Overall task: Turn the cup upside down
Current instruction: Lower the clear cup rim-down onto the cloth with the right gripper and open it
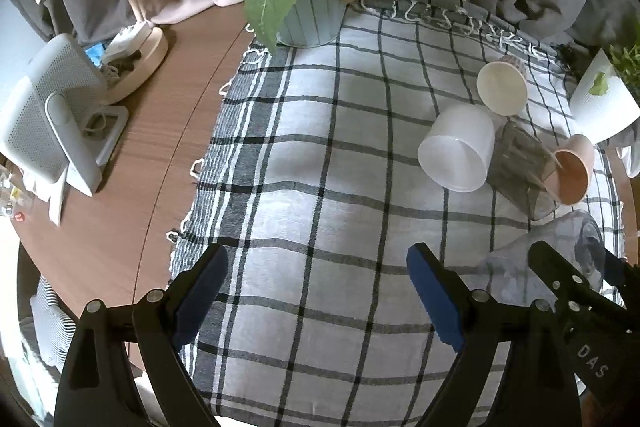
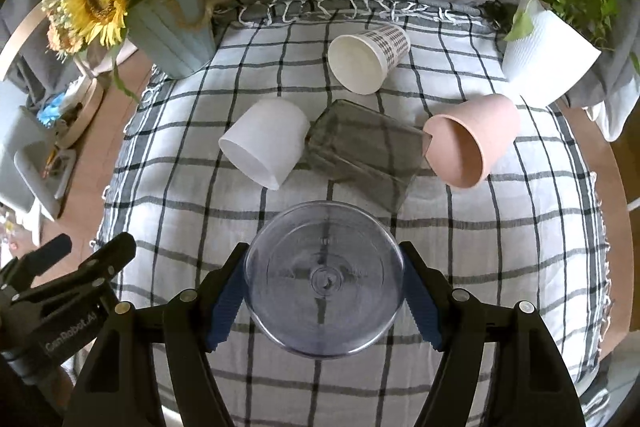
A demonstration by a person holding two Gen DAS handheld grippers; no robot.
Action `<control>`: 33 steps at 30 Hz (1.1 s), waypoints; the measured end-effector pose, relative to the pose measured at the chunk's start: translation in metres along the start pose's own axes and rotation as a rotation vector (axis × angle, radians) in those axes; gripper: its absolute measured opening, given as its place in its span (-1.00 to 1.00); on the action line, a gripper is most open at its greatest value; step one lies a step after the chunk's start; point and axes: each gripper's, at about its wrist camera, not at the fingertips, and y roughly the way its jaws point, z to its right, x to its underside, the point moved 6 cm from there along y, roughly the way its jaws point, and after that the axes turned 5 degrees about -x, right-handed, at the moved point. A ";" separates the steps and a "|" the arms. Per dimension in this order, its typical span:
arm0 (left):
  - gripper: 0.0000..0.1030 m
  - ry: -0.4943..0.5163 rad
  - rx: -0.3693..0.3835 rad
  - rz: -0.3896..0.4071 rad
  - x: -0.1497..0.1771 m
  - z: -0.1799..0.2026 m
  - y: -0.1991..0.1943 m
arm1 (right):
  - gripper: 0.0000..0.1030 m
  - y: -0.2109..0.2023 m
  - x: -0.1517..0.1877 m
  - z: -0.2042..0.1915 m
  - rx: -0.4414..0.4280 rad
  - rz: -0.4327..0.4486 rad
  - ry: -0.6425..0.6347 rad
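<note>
My right gripper [image 2: 324,291] is shut on a clear plastic cup [image 2: 324,279], its round base facing the camera, held above the checked cloth [image 2: 500,267]. The same cup shows in the left wrist view [image 1: 548,251] between the right gripper's fingers. My left gripper [image 1: 316,291] is open and empty over the cloth [image 1: 320,167]. Several cups lie on their sides beyond: a white cup [image 2: 264,143], a smoky square glass [image 2: 368,151], a pink cup [image 2: 472,143] and a patterned paper cup [image 2: 368,55].
A blue pot of sunflowers [image 2: 172,35] stands at the back left, a white plant pot [image 2: 548,55] at the back right. A white device [image 1: 52,123] and a wooden tray [image 1: 140,67] sit on the bare wooden table [image 1: 140,187] left of the cloth.
</note>
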 end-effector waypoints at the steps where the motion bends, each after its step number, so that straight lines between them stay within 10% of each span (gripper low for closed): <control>1: 0.79 0.000 0.000 0.001 0.000 0.000 -0.001 | 0.40 0.000 0.000 0.000 0.001 0.002 -0.002; 33: 0.99 0.091 0.003 0.332 0.054 0.037 -0.135 | 0.88 -0.172 0.057 0.055 0.063 0.385 0.090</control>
